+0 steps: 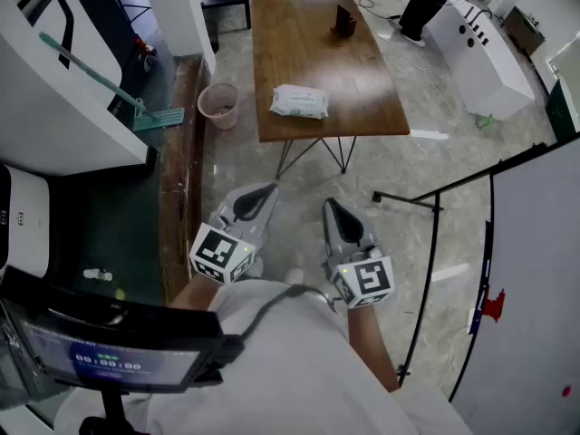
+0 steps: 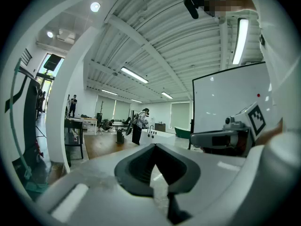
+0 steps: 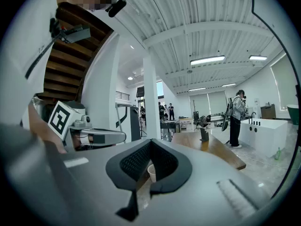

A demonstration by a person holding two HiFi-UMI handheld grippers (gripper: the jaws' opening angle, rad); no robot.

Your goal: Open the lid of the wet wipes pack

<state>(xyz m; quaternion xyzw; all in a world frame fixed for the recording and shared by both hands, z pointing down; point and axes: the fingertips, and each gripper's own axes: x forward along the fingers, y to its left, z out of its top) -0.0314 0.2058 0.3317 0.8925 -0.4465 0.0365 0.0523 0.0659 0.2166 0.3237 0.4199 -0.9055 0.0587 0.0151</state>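
Head view: my left gripper and right gripper hover near my body, jaws together, empty. The wet wipes pack lies far off on the wooden table, lid seemingly unopened, so everything's left.

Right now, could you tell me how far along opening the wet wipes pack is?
Nothing looks done yet: the wipes pack lies on the table, untouched. Nothing is in hand; the left gripper and right gripper are shut, empty, well short of the table. Left to do: reach the pack, steady it and open it.
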